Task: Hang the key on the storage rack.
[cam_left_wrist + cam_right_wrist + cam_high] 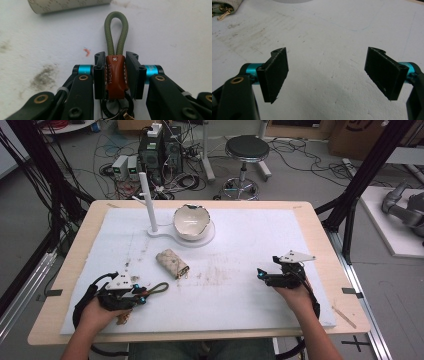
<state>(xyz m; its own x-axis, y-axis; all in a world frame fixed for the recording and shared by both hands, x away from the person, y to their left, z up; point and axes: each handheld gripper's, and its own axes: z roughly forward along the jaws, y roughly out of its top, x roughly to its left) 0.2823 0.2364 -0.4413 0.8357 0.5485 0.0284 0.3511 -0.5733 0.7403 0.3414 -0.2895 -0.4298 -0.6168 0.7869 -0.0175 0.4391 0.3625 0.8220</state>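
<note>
A key fob (115, 75) with a brown leather wrap and an olive cord loop (116, 32) lies on the white mat, metal rings at its near end. My left gripper (115, 73) is shut on the leather part, pads pressing both sides. From above, the left gripper (141, 296) sits at the mat's front left with the cord loop (156, 289) pointing right. My right gripper (329, 72) stands open over bare mat, nothing between its pads. In the high view the right gripper (261, 274) rests at the front right.
A beige patterned pouch (172, 262) lies mid-mat, its edge in the left gripper view (67, 5). A cracked white bowl (190, 221) sits on a white stand with an upright post (148, 202) at the back. Brown smudges (217, 276) mark the mat (250, 235).
</note>
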